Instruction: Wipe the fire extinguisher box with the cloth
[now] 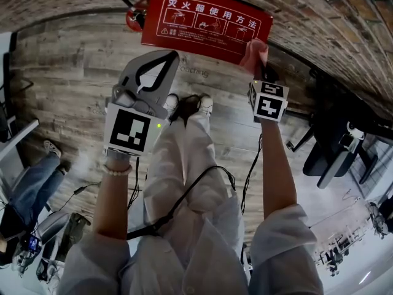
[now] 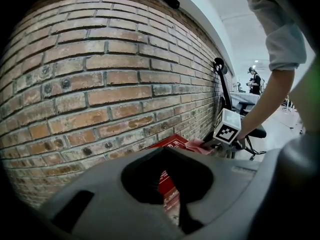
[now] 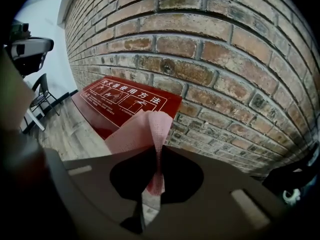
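Right tool (image 3: pixel 157 151) with cloth (image 3: pixel 137 129) at box (image 3: pixel 115 96)

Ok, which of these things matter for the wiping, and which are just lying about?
For the job: red box, pink cloth, right gripper shut on the cloth.
Just about: black chair, brick wall, left gripper, shut and empty.

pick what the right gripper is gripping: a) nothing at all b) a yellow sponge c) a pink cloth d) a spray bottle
c, since the right gripper view shows the right gripper with its jaws closed on a fold of pink cloth, which sticks up in front of the red fire extinguisher box by the brick wall.
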Demonstrator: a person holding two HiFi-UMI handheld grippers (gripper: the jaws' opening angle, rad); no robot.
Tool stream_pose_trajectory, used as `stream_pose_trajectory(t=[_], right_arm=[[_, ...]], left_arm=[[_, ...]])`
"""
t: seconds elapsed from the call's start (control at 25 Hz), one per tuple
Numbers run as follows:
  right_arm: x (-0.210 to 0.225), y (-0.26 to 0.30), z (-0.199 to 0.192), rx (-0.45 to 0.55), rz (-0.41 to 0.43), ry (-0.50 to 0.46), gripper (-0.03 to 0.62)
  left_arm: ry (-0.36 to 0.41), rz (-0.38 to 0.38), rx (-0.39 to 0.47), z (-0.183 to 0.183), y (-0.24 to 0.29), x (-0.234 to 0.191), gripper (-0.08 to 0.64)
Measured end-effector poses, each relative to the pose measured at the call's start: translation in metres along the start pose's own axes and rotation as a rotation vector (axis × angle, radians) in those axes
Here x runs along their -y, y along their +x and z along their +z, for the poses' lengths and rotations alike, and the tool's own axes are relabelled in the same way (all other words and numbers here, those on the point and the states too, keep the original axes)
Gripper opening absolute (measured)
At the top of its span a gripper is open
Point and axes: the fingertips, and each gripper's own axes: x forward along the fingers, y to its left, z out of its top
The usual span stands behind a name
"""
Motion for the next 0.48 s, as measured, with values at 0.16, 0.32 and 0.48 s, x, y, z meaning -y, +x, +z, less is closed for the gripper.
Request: stream_pose_trajectory(t=[0.16,0.32,0.48], right_arm=[[0.000,-0.007,0.006,0.033,0.004,0.014,0.021],[0.000,-0.022,0.013,0.066,0.020,0.050,0.021],[-0.002,-0.045,0.026,0.109,0.039,0.076,0.021]], left_arm=[[0.034,-0.017,0.003,0.004,-0.001,0.003,-0.003],[0.033,-0.002,0.021,0.015,-0.007,0.000,-0.003],[0.034,0.005,0.040,0.031,-0.017,0.001,-0.003]])
